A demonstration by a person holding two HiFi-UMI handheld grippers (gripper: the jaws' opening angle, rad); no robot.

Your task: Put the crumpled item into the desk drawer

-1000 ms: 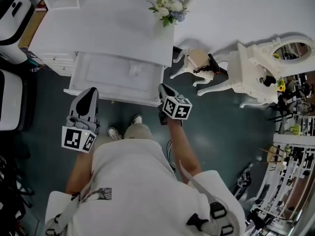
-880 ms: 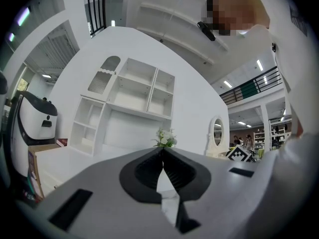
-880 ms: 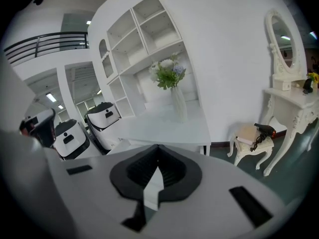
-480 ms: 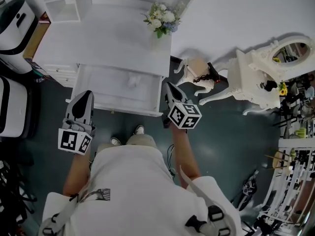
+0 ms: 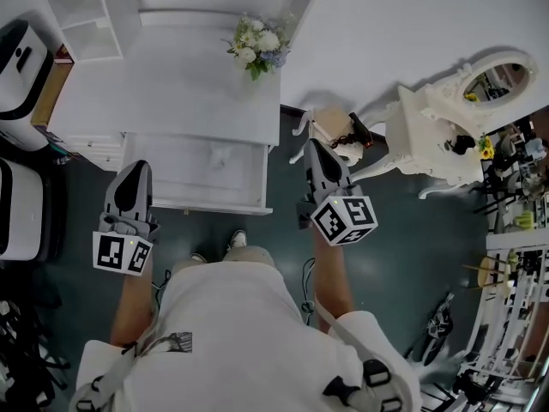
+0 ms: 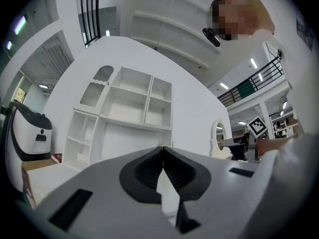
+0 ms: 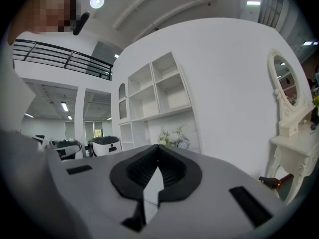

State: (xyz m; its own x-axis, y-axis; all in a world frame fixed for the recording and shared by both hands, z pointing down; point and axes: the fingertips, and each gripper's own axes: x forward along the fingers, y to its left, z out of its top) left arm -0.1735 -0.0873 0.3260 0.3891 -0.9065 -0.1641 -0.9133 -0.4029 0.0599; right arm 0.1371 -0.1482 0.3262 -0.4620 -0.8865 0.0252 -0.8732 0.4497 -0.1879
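The white desk (image 5: pixel 189 84) has its drawer (image 5: pixel 197 204) pulled out toward me. A small white crumpled item (image 5: pixel 220 154) lies inside the drawer near its back. My left gripper (image 5: pixel 135 170) is held beside the drawer's left front corner, shut and empty; in the left gripper view its jaws (image 6: pixel 163 147) meet at the tips and point up at white shelving. My right gripper (image 5: pixel 316 147) is off to the right of the drawer, above the dark floor, shut and empty. Its closed tips (image 7: pixel 158 146) face the wall.
A bunch of flowers (image 5: pixel 254 45) stands at the desk's right edge. A small white stool (image 5: pixel 330 127) and an ornate vanity with an oval mirror (image 5: pixel 446 114) stand to the right. A black-and-white appliance (image 5: pixel 17 50) and white cubby shelves (image 5: pixel 81 11) are on the left.
Both grippers have drawn back from the drawer front. The right one moved out to the right of the drawer's corner, the left one lower and slightly left. The crumpled item stays in the drawer.
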